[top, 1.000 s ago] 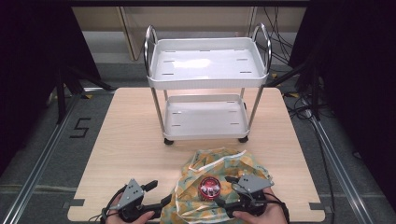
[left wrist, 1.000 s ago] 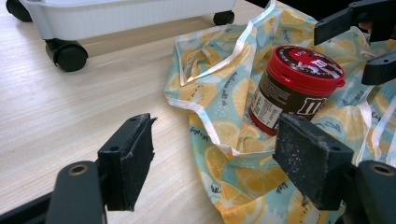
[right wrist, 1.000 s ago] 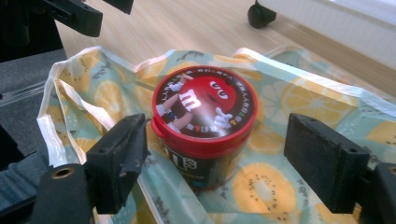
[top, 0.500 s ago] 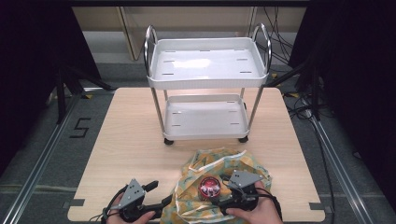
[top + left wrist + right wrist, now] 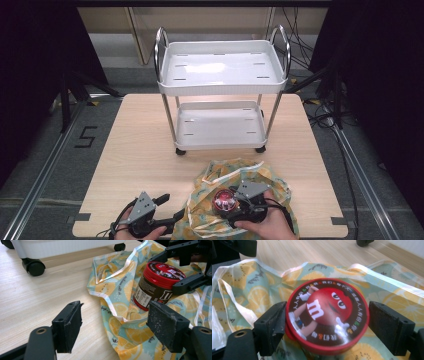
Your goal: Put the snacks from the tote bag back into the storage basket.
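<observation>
Right gripper view: the right tool (image 5: pixel 325 330) straddled the jar (image 5: pixel 327 315) on the bag (image 5: pixel 257 292).
Its jaws stood open, one touching the lid; closing off-centre could tip it. The left tool (image 5: pixel 120 330) gaped empty beside it.

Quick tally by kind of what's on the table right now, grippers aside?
Jar, red lid, on the bag: 1
Bag, lemon print: 1
Cart, white, two shelves: 1
Total: 3
</observation>
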{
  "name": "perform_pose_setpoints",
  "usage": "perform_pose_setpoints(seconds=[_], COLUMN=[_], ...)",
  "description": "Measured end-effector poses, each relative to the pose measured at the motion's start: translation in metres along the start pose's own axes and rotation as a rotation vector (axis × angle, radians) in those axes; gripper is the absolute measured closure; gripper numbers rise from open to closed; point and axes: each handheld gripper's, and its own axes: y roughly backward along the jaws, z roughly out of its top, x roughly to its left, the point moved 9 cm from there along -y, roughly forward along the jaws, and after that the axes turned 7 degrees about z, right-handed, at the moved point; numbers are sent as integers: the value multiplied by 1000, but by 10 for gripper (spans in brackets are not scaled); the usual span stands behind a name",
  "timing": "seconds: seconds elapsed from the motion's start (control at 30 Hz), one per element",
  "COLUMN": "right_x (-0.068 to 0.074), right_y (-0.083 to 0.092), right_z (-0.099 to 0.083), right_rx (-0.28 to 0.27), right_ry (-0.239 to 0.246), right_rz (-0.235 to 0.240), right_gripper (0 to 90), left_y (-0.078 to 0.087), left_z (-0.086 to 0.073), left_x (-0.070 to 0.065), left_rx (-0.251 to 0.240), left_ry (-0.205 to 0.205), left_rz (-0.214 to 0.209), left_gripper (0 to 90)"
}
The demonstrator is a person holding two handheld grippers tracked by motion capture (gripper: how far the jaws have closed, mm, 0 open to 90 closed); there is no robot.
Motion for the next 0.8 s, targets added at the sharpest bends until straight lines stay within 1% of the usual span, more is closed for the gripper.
perform_pose_setpoints(seconds=[0.03,0.07,0.13,0.17,0.2,0.23,0.27,0.3,0.33,0.37,0.47,0.5,0.53,0.57,0.6,0.67,0.7,0.77,0.8], right_x=[2,1,2,2,2,3,3,4,3,3,2,2,4,3,4,3,3,3,3], right_y=[-1,-2,-4,-5,-6,-7,-7,-7,-7,-7,-7,-7,-6,-6,-6,-5,-6,-4,-3], right_z=[0,0,-1,-1,-2,-2,-3,-2,-2,-2,-2,-2,-2,-2,-2,-2,-1,-1,0], right_rx=[-1,-6,-12,-12,-15,-16,-13,-22,-28,-29,-38,-40,-39,-41,-41,-45,-47,-49,-50], right_ry=[-20,-1,-12,-10,-8,-14,-14,-14,-1,16,15,20,3,14,13,21,35,26,35], right_rz=[10,8,8,12,17,14,18,18,8,5,-1,-2,-2,-8,-11,-15,-10,-16,-19], right_gripper=[186,182,184,186,191,198,208,218,230,249,260,260,261,261,261,261,262,263,264], left_y=[0,0,0,-1,-1,-2,-2,-2,-2,-2,-2,-1,0,0,-1,0,0,-1,-1], left_z=[1,0,0,1,0,0,0,0,0,0,0,0,-1,0,1,0,0,1,2], left_x=[0,1,1,0,-1,-1,-1,-1,-1,-1,-1,-1,0,1,0,1,0,0,0], left_rx=[-8,1,0,-10,-7,-5,-3,-10,-10,-8,-10,-7,2,-4,-14,-8,-7,-21,-24], left_ry=[-15,-30,-30,-20,-12,4,2,4,5,4,2,3,-12,-27,-20,-32,-6,1,5], left_rz=[-9,-7,-8,-17,-15,-11,-10,-15,-15,-17,-18,-11,-5,-10,-12,-11,-5,-9,-4], left_gripper=[271,271,271,271,271,271,271,271,271,271,271,271,271,271,271,273,274,277,277])
